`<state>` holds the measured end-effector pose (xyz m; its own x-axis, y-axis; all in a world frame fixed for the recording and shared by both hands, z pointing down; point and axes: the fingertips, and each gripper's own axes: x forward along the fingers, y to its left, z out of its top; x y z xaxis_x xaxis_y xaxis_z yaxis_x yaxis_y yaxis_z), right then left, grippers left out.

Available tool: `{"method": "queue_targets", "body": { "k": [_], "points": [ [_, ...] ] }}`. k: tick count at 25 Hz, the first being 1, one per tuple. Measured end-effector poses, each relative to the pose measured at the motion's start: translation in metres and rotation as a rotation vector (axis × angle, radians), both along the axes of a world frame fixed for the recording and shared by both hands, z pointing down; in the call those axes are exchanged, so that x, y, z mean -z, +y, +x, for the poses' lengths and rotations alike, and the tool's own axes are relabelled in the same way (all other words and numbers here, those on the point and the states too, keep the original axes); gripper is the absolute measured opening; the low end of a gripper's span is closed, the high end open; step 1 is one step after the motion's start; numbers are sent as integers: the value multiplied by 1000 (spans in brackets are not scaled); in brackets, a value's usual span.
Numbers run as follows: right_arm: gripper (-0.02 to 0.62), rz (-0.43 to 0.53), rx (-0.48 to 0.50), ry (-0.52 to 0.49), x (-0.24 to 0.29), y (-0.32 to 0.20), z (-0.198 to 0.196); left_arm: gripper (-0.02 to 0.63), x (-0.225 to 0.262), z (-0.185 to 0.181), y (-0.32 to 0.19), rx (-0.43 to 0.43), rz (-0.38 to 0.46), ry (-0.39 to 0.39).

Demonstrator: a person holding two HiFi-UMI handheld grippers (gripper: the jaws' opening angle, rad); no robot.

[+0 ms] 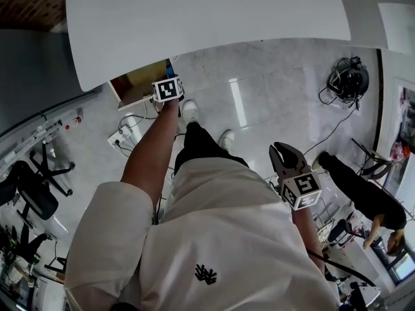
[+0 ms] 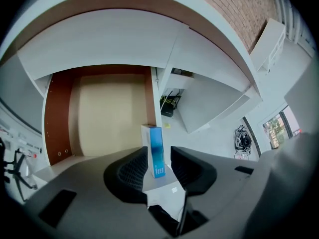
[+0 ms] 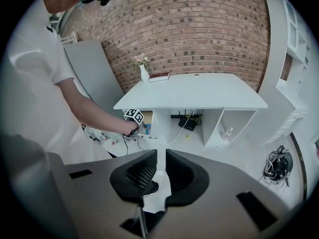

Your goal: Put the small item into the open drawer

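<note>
The small item is a blue and white box. It stands upright between the jaws of my left gripper, with a gap showing on its right side, so the jaws are open around it. Ahead lies the open drawer, with brown walls and a bare beige bottom. In the head view the left gripper's marker cube sits at the drawer under the white desk, and its jaws are hidden. My right gripper hangs by the person's right hip, shut, with nothing in it.
The white desk overhangs the drawer. A power strip with cables lies on the floor by the left arm. A cable bundle lies to the right, and an office chair stands at the left. Another person is at the right.
</note>
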<state>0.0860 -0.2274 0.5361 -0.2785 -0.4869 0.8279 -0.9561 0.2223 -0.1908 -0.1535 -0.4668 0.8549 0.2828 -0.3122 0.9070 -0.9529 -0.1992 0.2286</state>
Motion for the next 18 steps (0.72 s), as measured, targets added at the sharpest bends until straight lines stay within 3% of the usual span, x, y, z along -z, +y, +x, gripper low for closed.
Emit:
{"method": "queue_targets", "body": {
  "k": [12, 18],
  "points": [
    [68, 96, 100, -68, 15, 52, 29, 158, 81, 8, 70, -25, 123, 28],
    [49, 171, 185, -111, 27, 86, 52, 138, 136, 38, 142, -125, 189, 60]
  ]
}}
